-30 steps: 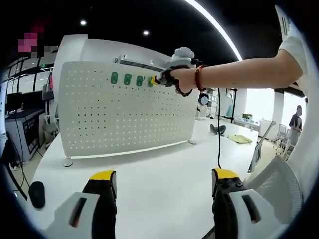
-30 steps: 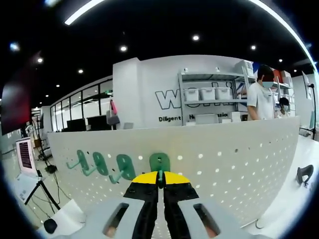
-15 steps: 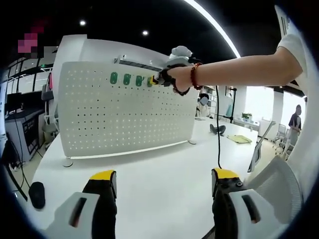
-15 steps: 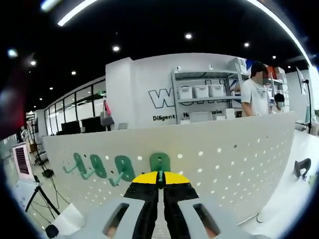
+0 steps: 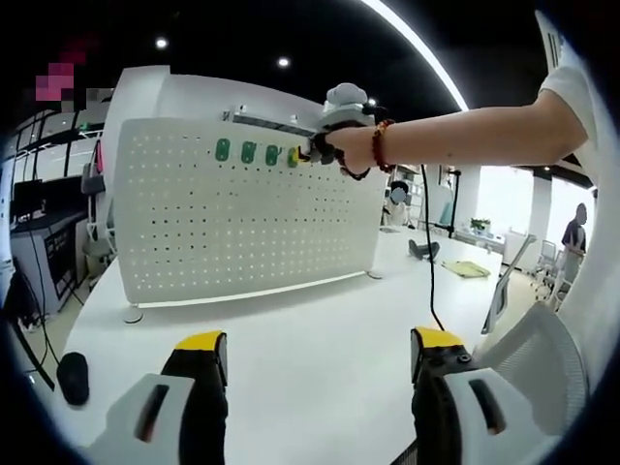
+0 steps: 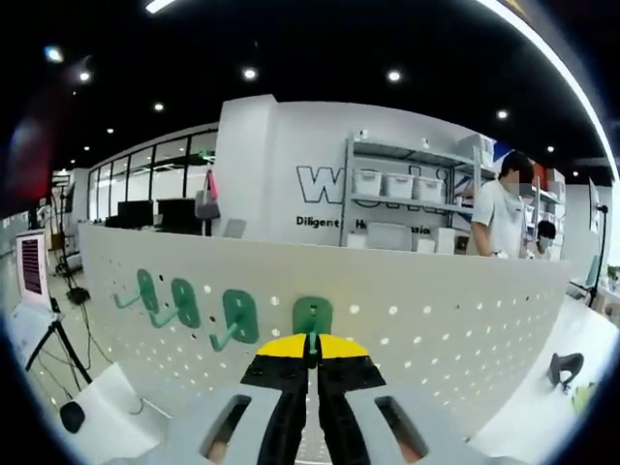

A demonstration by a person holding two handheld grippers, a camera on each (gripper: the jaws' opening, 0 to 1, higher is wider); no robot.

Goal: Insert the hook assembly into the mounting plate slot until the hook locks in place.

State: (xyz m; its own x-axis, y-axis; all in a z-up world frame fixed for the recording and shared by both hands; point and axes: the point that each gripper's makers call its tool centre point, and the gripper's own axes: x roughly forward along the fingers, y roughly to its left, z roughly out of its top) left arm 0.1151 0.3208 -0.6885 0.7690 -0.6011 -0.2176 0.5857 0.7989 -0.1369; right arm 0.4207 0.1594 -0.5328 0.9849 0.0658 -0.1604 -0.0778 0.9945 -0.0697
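A white pegboard mounting plate (image 5: pixel 242 218) stands upright on the white table (image 5: pixel 291 368). Three green hooks (image 5: pixel 248 153) hang in a row near its top edge. My right gripper (image 5: pixel 308 155), held by a person's arm (image 5: pixel 465 136), is shut on a fourth green hook (image 6: pixel 312 315) whose plate lies against the pegboard (image 6: pixel 436 320). In the right gripper view the jaws of this gripper (image 6: pixel 312 341) pinch the hook's stem, with the other hooks (image 6: pixel 184 302) to the left. My left gripper (image 5: pixel 315 354) hovers low over the table, open, holding nothing.
A black mouse (image 5: pixel 71 378) lies at the table's left edge. A white chair back (image 5: pixel 533 358) stands at the right. A black object (image 5: pixel 422 251) and a yellow-green item (image 5: pixel 467 271) lie on the far table. Shelves and people (image 6: pixel 499 208) stand behind the pegboard.
The right gripper view has swung so the pegboard's top edge sits slightly differently; the hook stays pinched against the board. The arm in the left gripper view rose slightly. The left gripper has not moved.
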